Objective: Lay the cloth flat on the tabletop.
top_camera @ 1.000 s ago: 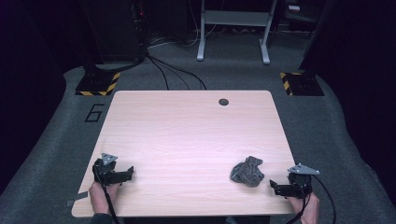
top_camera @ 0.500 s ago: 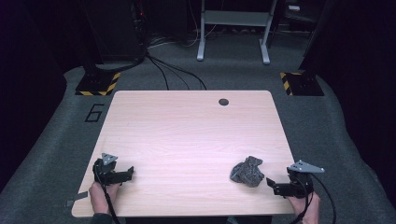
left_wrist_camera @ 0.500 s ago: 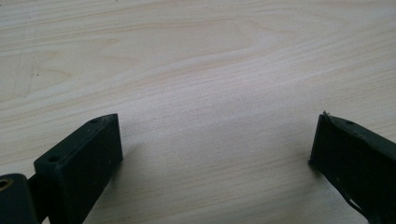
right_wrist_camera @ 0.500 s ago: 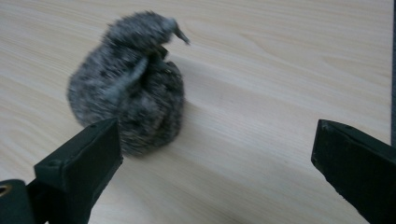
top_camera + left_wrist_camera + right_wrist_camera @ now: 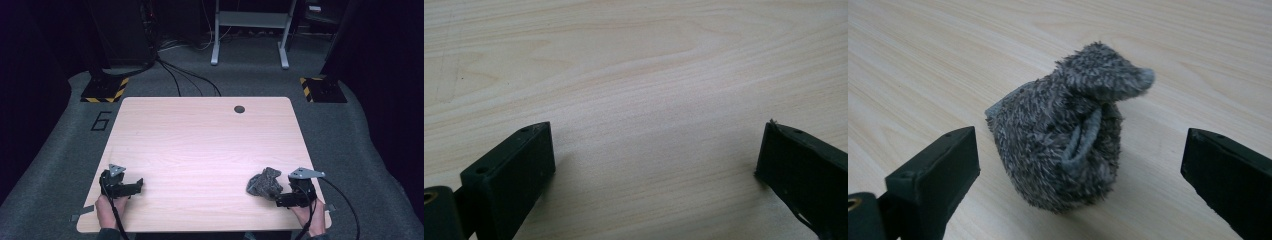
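Your right hand-held gripper [image 5: 281,197], jaws spread wide, had the crumpled grey fuzzy cloth [image 5: 1068,137] directly ahead and just beside it on the worktop [image 5: 200,145], while your left hand-held gripper [image 5: 134,186], also wide, sat well apart from that cloth.

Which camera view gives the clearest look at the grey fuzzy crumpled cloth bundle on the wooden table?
The right gripper view: the grey fuzzy crumpled cloth bundle sits close up there, between open jaws, with pile and folds visible. The high view shows it as a small dark lump near the right hand-held gripper.
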A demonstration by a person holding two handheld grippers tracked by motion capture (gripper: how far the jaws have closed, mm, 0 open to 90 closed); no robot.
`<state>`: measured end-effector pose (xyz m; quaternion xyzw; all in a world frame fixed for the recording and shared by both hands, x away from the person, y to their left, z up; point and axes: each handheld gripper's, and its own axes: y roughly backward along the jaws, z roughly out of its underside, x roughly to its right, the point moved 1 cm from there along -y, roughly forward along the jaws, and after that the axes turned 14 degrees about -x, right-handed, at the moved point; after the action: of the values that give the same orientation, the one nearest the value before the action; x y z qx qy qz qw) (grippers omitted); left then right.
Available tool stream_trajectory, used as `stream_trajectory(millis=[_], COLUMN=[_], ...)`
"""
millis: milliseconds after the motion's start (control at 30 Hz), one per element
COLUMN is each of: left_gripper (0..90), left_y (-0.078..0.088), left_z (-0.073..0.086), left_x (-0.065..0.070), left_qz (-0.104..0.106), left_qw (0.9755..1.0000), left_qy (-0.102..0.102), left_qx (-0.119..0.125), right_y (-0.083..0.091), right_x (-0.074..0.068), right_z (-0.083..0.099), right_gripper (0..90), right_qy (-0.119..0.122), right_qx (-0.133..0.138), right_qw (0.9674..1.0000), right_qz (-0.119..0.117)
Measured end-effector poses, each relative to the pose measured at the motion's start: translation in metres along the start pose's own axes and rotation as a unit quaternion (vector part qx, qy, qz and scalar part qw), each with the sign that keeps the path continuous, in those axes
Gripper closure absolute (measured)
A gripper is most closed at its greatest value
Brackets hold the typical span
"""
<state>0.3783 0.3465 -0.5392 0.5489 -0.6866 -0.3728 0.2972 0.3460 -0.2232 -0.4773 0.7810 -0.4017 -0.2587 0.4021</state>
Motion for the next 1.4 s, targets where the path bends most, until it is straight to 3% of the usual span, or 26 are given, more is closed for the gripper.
stream_trajectory(millis=[200,233,533,800,1133,1400], left_gripper=[2.1,2.1,2.1,2.1,2.1,2.1], left_y=[0.000,0.000,0.000,0.000,0.000,0.000], left_z=[0.000,0.000,0.000,0.000,0.000,0.000], left_x=[0.000,0.000,-0.001,-0.001,-0.001,-0.001], left_qz=[0.001,0.000,0.002,0.001,0.001,0.001], left_qw=[1.0000,1.0000,1.0000,1.0000,1.0000,1.0000], left_qy=[0.000,0.000,0.000,-0.001,-0.001,-0.001], left_qx=[0.000,0.000,0.001,0.001,0.001,0.000], right_y=[-0.016,-0.021,-0.028,-0.029,-0.005,-0.007], right_x=[-0.006,-0.006,-0.008,-0.007,-0.014,-0.018], right_z=[-0.005,-0.006,-0.003,0.001,-0.013,-0.033], right_gripper=[7.1,14.7,34.0,61.0,64.5,64.6], right_qy=[0.005,0.008,0.004,0.007,0.021,0.030], right_qx=[-0.017,-0.022,-0.037,-0.038,0.004,0.016], right_qw=[0.9998,0.9997,0.9993,0.9991,0.9996,0.9991], right_qz=[-0.009,-0.007,-0.006,-0.017,-0.017,-0.025])
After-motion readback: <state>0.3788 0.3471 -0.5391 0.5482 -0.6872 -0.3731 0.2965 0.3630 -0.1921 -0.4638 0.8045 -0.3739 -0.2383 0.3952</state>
